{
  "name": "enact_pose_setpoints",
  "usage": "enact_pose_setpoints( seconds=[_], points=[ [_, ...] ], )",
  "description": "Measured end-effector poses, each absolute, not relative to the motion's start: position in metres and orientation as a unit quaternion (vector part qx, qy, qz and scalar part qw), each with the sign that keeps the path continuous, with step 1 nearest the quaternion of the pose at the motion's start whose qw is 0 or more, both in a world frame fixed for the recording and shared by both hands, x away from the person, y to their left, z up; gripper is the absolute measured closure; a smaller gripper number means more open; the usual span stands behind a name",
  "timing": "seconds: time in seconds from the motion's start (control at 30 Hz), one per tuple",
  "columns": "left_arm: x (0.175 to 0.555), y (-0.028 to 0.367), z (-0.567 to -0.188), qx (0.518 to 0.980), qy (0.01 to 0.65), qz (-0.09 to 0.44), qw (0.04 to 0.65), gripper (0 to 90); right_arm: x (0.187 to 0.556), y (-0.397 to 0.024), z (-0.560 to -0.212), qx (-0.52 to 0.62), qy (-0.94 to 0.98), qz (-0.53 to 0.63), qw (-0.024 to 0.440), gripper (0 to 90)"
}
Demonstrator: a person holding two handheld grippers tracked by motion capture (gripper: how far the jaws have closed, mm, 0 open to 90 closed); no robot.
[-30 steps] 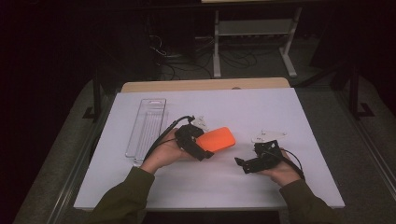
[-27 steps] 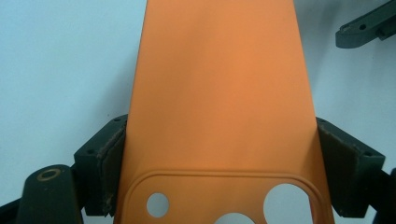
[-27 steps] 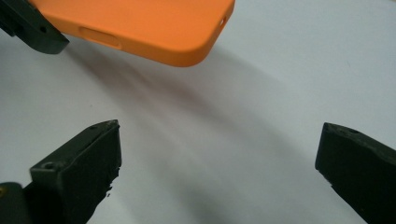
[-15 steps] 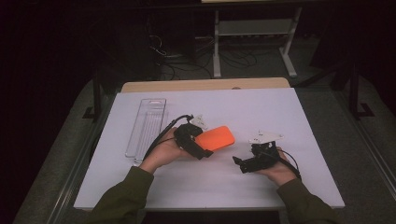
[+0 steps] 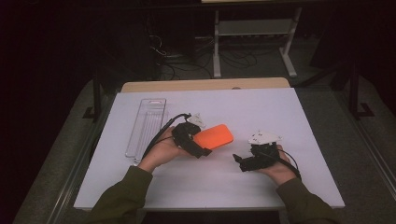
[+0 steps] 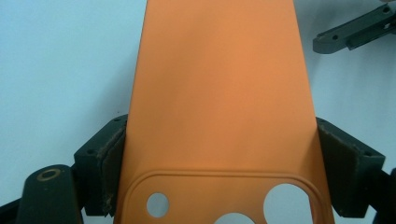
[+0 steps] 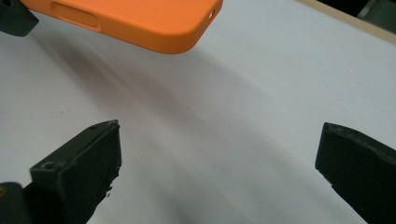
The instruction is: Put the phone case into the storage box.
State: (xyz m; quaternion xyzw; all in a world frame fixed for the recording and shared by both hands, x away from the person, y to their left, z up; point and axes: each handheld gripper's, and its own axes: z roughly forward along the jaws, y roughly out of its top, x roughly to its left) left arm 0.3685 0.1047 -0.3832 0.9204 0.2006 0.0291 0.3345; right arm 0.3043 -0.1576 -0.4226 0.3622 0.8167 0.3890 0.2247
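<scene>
The left gripper (image 5: 200,148) pinches the orange phone case (image 5: 214,136) by its camera end (held off the table, I judge), so the spread, empty right gripper (image 5: 239,161), near the case's free end, should take that end next.

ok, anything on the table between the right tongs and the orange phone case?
Nothing. In the right gripper view, bare white tabletop runs from the open right tongs to the orange phone case, which the left tongs clamp.

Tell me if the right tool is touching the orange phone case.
Apart. The right gripper view shows the right tool open over bare table, with the orange phone case farther off.
</scene>
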Motion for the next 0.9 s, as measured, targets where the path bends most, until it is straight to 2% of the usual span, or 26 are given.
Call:
enact_pose_setpoints(
  seconds=[0.23, 0.9],
  points=[
    [0.3677, 0.1034, -0.3844, 0.921, 0.202, 0.028, 0.332, 15.4, 0.3036, -0.1581, -0.4224, 0.355, 0.821, 0.379, 0.237, 0.0],
    [0.3686, 0.1040, -0.3835, 0.922, 0.196, 0.027, 0.333, 15.4, 0.2974, -0.1533, -0.4179, 0.308, 0.823, 0.362, 0.311, 0.0]
  ],
)
